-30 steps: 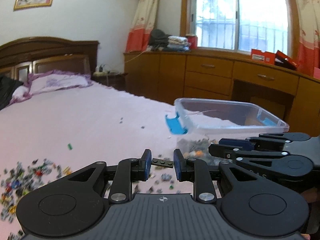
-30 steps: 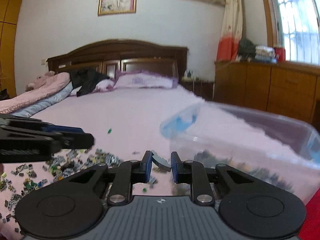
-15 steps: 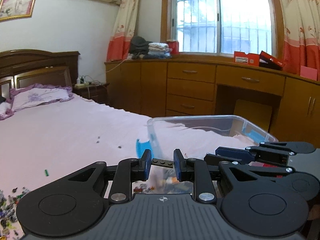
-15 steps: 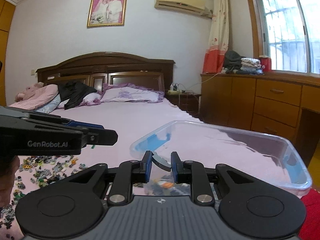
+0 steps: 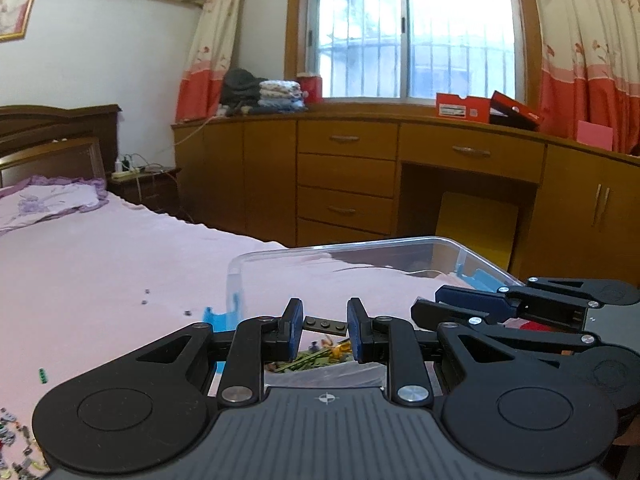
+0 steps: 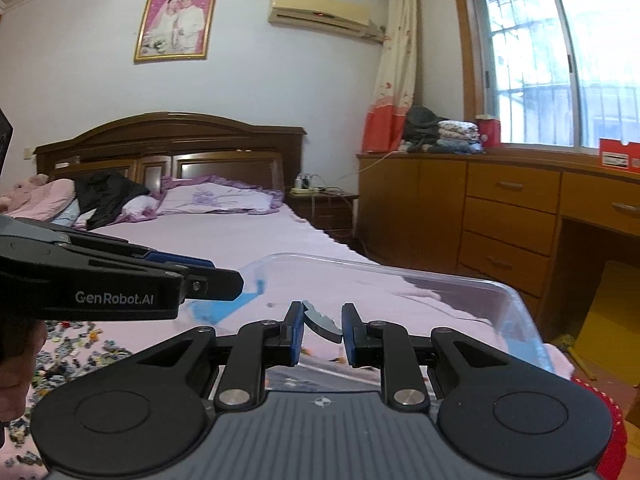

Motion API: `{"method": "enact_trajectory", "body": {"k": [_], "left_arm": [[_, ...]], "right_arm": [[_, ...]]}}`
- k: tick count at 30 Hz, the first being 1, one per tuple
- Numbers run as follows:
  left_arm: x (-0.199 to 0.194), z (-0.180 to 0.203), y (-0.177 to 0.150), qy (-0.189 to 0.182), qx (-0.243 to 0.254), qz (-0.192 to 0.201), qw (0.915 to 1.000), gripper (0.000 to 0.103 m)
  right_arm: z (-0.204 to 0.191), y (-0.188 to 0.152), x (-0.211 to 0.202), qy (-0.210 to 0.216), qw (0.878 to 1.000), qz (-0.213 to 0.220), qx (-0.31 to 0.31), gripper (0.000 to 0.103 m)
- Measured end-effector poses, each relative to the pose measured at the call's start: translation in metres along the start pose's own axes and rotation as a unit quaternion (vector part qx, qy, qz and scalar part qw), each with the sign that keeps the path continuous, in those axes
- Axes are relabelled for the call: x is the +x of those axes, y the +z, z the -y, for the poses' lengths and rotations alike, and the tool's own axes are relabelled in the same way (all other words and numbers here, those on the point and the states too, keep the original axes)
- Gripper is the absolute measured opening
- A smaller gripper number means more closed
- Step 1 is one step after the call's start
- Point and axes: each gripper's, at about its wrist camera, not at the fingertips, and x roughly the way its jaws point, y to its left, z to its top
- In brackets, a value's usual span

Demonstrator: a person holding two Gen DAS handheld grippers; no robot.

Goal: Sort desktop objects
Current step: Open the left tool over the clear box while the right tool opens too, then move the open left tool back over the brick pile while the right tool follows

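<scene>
**A:** What do the two tongs hold?

**B:** The left gripper pinches a flat dark grey studded brick plate between nearly closed blue pads. The right gripper clamps a curved grey brick piece, tilted, jaws equally narrow.

**A:** And where are they?

**B:** Both hover over a clear plastic bin with blue latches on a pink bedsheet — small mixed bricks lie inside. White lettering on the left tool reads "GenRobot.AI".

Home bedroom, wooden-headboard bed, pillow, curtains, wall air conditioner
</scene>
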Motion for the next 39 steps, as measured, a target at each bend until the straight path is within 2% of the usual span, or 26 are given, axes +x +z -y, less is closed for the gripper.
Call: {"method": "enact_trajectory", "body": {"k": [9,12,14,15,17,19,21,23,26,28,29,31,34,35,37,39], "left_arm": [[0.035,0.005,0.006,-0.015,-0.002,-0.021,0.9997,0.027],[0.042,0.003,0.002,-0.019,-0.012,-0.032,0.9992,0.035],[0.04,0.002,-0.002,-0.018,-0.013,-0.029,0.9993,0.047],[0.037,0.001,-0.004,-0.016,-0.013,-0.027,0.9994,0.05],[0.028,0.0,-0.007,-0.009,-0.009,-0.019,0.9997,0.057],[0.012,-0.002,-0.012,0.007,-0.004,-0.006,0.9999,0.069],[-0.007,-0.006,-0.021,0.031,-0.006,0.002,0.9995,0.084],[-0.03,-0.015,-0.034,0.062,-0.015,-0.001,0.998,0.088],[-0.064,-0.034,-0.058,0.119,-0.04,-0.032,0.9916,0.09],[-0.088,-0.048,-0.076,0.168,-0.072,-0.067,0.9809,0.09],[-0.1,-0.053,-0.084,0.197,-0.091,-0.085,0.9726,0.09],[-0.124,-0.061,-0.102,0.261,-0.132,-0.12,0.9488,0.09],[-0.154,-0.062,-0.124,0.337,-0.185,-0.165,0.9081,0.09],[-0.164,-0.061,-0.129,0.353,-0.201,-0.176,0.8967,0.09],[-0.183,-0.056,-0.14,0.376,-0.232,-0.191,0.8764,0.09],[-0.2,-0.048,-0.147,0.389,-0.248,-0.198,0.865,0.09]], "right_arm": [[0.023,-0.002,0.02,-0.023,1.0,-0.005,0.008,0.022],[0.028,-0.003,0.027,-0.032,0.999,-0.01,0.014,0.023],[0.031,-0.005,0.028,-0.038,0.999,-0.011,0.022,0.025],[0.032,-0.007,0.027,-0.04,0.999,-0.009,0.024,0.032],[0.034,-0.009,0.024,-0.044,0.999,-0.004,0.029,0.037],[0.033,-0.011,0.018,-0.042,0.998,0.004,0.035,0.042],[0.028,-0.014,0.008,-0.028,0.998,0.016,0.048,0.054],[0.022,-0.018,-0.005,-0.007,0.998,0.026,0.06,0.064],[0.005,-0.03,-0.017,0.059,0.995,0.016,0.079,0.07],[-0.01,-0.04,-0.018,0.12,0.99,-0.009,0.078,0.072],[-0.018,-0.045,-0.017,0.153,0.985,-0.025,0.075,0.073],[-0.033,-0.056,-0.011,0.233,0.968,-0.066,0.062,0.075],[-0.05,-0.068,0.002,0.32,0.937,-0.139,0.034,0.078],[-0.055,-0.071,0.006,0.343,0.925,-0.163,0.025,0.078],[-0.061,-0.074,0.013,0.36,0.912,-0.197,0.017,0.079],[-0.067,-0.074,0.02,0.365,0.904,-0.223,0.008,0.08]]}}
